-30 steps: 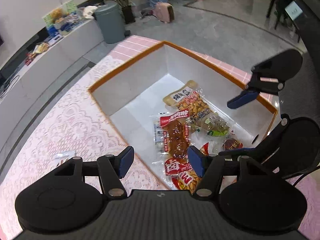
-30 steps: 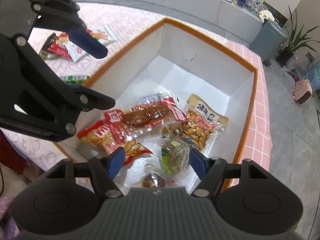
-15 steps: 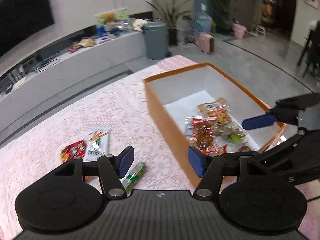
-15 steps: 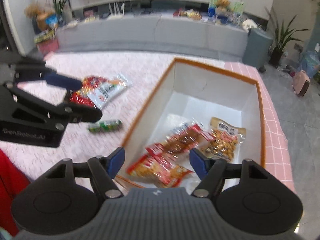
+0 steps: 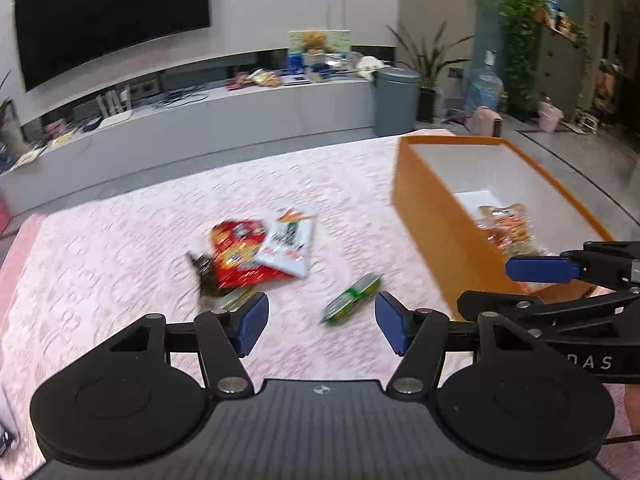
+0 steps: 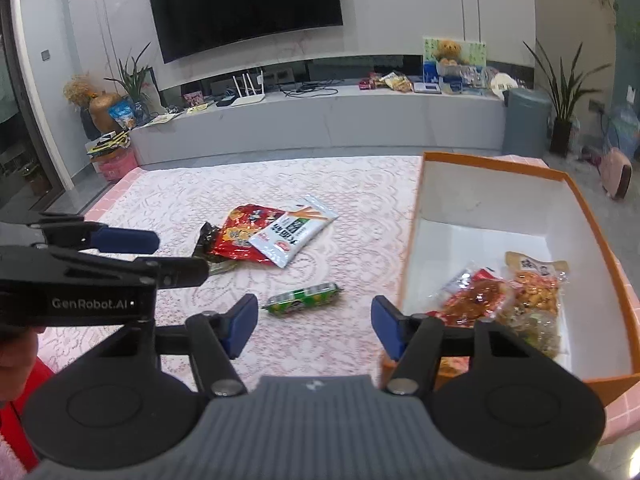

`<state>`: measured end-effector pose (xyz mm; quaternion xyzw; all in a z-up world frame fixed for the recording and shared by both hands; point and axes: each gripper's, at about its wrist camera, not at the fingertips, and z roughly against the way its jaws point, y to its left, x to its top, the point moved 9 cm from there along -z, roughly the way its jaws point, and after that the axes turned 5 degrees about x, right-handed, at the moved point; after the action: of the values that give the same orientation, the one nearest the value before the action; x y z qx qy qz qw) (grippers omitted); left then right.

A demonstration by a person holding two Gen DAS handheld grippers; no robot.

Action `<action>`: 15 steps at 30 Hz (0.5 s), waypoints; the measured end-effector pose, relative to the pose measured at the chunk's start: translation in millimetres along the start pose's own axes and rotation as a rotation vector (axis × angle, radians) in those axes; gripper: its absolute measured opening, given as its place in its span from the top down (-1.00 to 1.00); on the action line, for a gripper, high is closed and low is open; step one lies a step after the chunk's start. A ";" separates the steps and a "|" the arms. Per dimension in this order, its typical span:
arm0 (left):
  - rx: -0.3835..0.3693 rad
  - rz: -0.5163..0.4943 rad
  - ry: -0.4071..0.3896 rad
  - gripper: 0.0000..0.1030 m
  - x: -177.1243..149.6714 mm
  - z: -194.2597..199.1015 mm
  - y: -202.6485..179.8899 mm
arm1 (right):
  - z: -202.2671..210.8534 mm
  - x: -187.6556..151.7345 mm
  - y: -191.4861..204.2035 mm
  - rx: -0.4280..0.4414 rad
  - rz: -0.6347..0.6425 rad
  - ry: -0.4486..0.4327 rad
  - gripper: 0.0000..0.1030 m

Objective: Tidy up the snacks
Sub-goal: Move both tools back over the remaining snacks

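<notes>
On the pink lace cloth a green sausage stick [image 5: 352,298] [image 6: 304,300] lies alone. Beyond it a red packet [image 5: 240,256] [image 6: 240,240], a white stick-snack packet [image 5: 286,242] [image 6: 292,232] and a dark wrapper [image 6: 206,240] overlap in a pile. The orange box [image 5: 424,208] [image 6: 496,164] at right holds several snack bags [image 6: 500,300]. My left gripper [image 5: 322,322] [image 6: 160,256] hovers open and empty short of the green stick. To its right my right gripper [image 6: 313,322] [image 5: 516,286] is also empty, its jaws closing, the green stick lying ahead of them.
The table's pink tiled edge [image 6: 116,196] runs at the far left. Behind the table stand a long grey console [image 6: 320,120], a grey bin [image 6: 524,120] and potted plants. A hand and a red sleeve [image 6: 16,360] show at the lower left.
Both grippers have swung left from above the box's inside to over the cloth, so the loose snacks now lie ahead. The right jaws stand slightly narrower.
</notes>
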<state>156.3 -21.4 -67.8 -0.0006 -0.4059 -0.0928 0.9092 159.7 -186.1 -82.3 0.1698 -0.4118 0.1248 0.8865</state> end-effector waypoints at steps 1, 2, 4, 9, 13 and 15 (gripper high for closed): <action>0.007 0.013 0.000 -0.40 -5.4 -0.1 6.1 | -2.2 -3.7 5.7 0.006 -0.002 -0.004 -0.13; 0.014 0.027 0.003 -0.40 -9.8 0.2 12.8 | -5.3 -6.9 10.9 0.012 -0.003 -0.009 -0.11; 0.027 0.064 0.008 -0.40 -19.0 -0.8 25.8 | -10.1 -12.8 20.4 0.017 0.016 -0.019 -0.09; 0.052 0.139 0.026 -0.40 -38.3 -2.4 51.5 | -26.3 -27.1 37.1 -0.014 0.056 -0.018 -0.08; 0.059 0.161 0.042 -0.40 -46.5 -7.8 63.0 | -39.9 -36.7 41.2 -0.034 0.047 0.010 -0.04; 0.054 0.183 0.049 -0.40 -49.6 -11.1 68.7 | -46.9 -39.1 42.0 -0.029 0.031 0.025 -0.03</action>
<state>143.7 53.6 -106.7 -0.0111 -0.3842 0.0015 0.9232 152.2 -132.1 -132.5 0.1491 -0.4052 0.1346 0.8919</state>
